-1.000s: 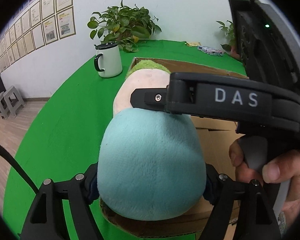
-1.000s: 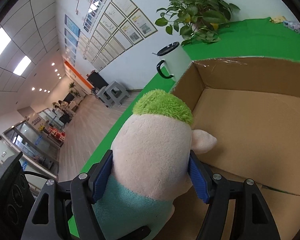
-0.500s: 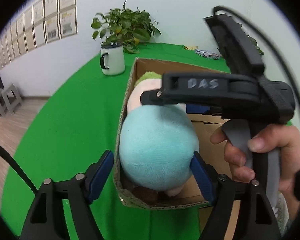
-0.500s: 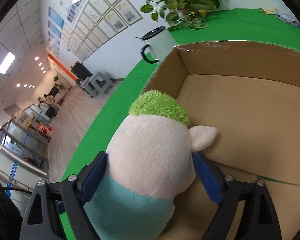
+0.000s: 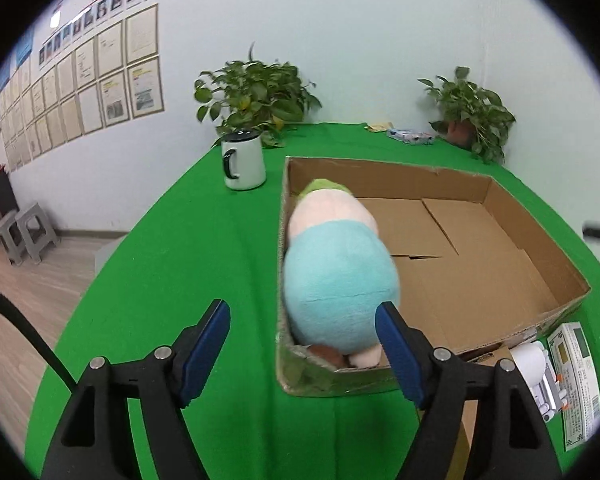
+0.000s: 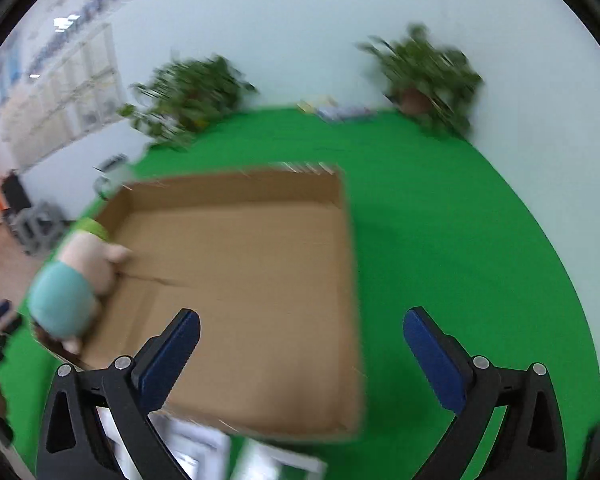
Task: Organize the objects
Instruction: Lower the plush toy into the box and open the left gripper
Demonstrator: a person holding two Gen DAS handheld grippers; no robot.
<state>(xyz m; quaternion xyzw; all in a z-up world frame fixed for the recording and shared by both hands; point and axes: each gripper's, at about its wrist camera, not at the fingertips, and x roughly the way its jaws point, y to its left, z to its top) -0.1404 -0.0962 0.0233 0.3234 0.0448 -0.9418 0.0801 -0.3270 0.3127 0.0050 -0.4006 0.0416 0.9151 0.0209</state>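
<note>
A: Right, nearest first: the left claw point(image 5: 302, 322) stands apart, its blue pads point(image 5: 204, 346) clear of everything, with only green tabletop point(image 5: 180, 264) and the box's near corner between them.

B: And the right claw point(image 6: 300, 332)?

A: Its jaws are opening, nothing between them, though that view is badly smeared. Just under it lie some printed packets point(image 5: 576, 384), outside the box.

B: Where's the plush doll point(image 5: 336, 268)?

A: Lying inside the cardboard box point(image 5: 540, 256), tucked against the left wall, feet toward us, green-tufted head away. No claw touches it.

B: How would it handle?

A: I'd judge it light and squashy, not fragile, fuzzy enough not to slip. It will give under the pads, so take the fat teal belly squarely, across its widest part, or the head. Thin limbs would just flop.

B: Beyond that?

A: A white mug point(image 5: 244, 166) past the box, then 2 potted plants point(image 5: 256, 100) at the wall. The mug is rigid and smooth, so I'd grip that more carefully.
</note>
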